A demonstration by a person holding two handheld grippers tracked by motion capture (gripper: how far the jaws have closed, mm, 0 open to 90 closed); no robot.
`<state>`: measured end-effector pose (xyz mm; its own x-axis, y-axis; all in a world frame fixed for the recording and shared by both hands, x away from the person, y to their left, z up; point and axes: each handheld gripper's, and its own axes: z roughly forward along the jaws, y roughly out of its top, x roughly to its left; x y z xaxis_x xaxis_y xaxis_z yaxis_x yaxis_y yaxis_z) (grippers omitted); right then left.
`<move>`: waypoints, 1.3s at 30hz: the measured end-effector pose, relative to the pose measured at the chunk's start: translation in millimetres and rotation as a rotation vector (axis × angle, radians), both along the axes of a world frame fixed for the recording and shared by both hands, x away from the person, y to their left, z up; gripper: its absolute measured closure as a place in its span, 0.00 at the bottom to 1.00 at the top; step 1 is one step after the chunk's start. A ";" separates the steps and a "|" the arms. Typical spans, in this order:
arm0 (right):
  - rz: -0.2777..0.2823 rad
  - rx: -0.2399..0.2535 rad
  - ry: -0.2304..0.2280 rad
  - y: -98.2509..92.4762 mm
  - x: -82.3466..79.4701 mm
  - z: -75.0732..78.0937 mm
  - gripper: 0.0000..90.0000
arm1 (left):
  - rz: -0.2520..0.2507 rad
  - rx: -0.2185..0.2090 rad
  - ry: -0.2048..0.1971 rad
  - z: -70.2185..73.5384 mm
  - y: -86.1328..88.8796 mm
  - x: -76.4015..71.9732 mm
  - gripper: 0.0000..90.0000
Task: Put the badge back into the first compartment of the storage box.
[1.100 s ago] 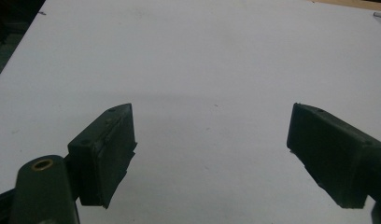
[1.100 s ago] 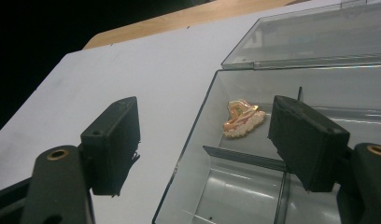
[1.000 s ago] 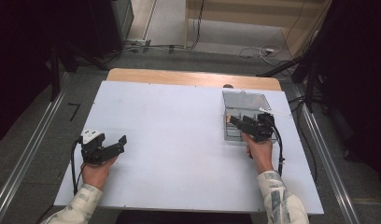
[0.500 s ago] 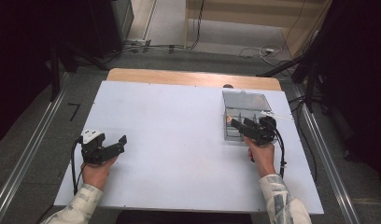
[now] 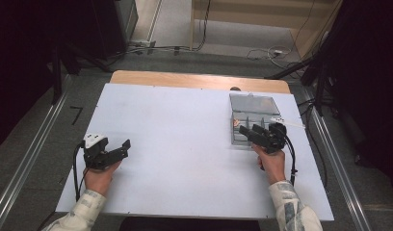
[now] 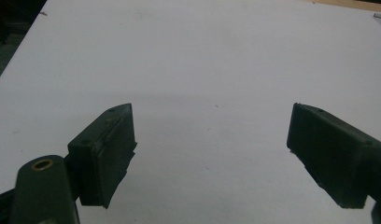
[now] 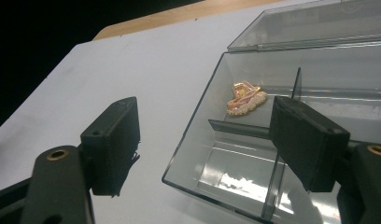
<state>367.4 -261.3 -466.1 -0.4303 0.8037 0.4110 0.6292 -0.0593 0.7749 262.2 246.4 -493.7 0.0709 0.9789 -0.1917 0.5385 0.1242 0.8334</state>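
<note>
A clear plastic compartment box (image 5: 247,115) stands at the right of the white table (image 5: 185,125), its lid (image 5: 252,102) folded back. In a far-left compartment lies a small pink and gold trinket (image 5: 236,122) (image 7: 244,98). My right gripper (image 5: 248,131) hovers open at the box's near-left corner. In the right gripper view (image 7: 205,140), its one jaw is over the table beside the box (image 7: 235,163) and the other over a near compartment, with nothing gripped. At the near left my left gripper (image 5: 121,148) (image 6: 212,140) stands open over bare table.
A thin white object (image 5: 287,122) lies just right of the box. A wooden strip (image 5: 194,79) borders the table's far edge. Metal rails (image 5: 31,159) run along the floor on both sides, and cables lie on the floor behind.
My right gripper has drifted slightly back toward the near edge, still at the box's corner. The left gripper has stayed where it was.
</note>
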 end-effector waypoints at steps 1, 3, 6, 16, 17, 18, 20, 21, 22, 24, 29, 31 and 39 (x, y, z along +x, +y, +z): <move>-0.001 0.003 0.002 -1.2 -1.3 0.5 0.26 | -0.001 0.000 0.000 0.0 0.1 0.0 0.17; -0.005 0.007 0.001 -3.9 -3.4 1.0 0.26 | -0.001 0.000 0.002 -0.1 0.2 0.2 0.17; -0.010 0.011 -0.001 -7.6 -6.0 1.0 0.26 | -0.002 0.001 0.000 -0.1 -0.4 0.1 0.17; 0.004 0.003 -0.007 -11.1 -13.5 2.8 0.26 | -0.002 0.001 0.002 0.0 0.0 0.0 0.17; 0.005 0.003 -0.009 -11.1 -14.2 2.7 0.26 | -0.002 0.000 0.002 0.1 -0.1 -0.1 0.17; 0.007 0.001 -0.007 -11.3 -15.0 2.8 0.26 | -0.002 -0.002 0.000 0.0 -0.2 -0.1 0.17; 0.009 0.000 -0.007 -11.9 -16.3 2.8 0.26 | -0.002 -0.002 0.000 0.1 -0.2 -0.2 0.17; 0.007 0.000 -0.005 -12.5 -17.3 3.0 0.26 | -0.003 -0.002 0.000 0.1 -0.1 -0.2 0.17; 0.006 0.002 -0.005 -12.9 -17.9 3.1 0.26 | -0.003 -0.001 0.000 0.1 -0.1 -0.2 0.17; 0.005 0.000 -0.007 -14.6 -19.3 3.4 0.26 | -0.003 -0.002 0.000 0.1 -0.1 -0.2 0.17; -0.003 0.006 -0.009 -19.7 -23.1 3.7 0.26 | -0.004 -0.003 -0.001 0.3 -0.2 -0.3 0.17; -0.004 0.009 -0.007 -21.9 -24.7 3.8 0.26 | -0.003 -0.004 -0.002 0.4 -0.2 -0.3 0.17; -0.006 0.003 -0.008 -27.9 -31.9 4.0 0.26 | -0.005 -0.003 -0.003 0.7 0.0 -0.5 0.17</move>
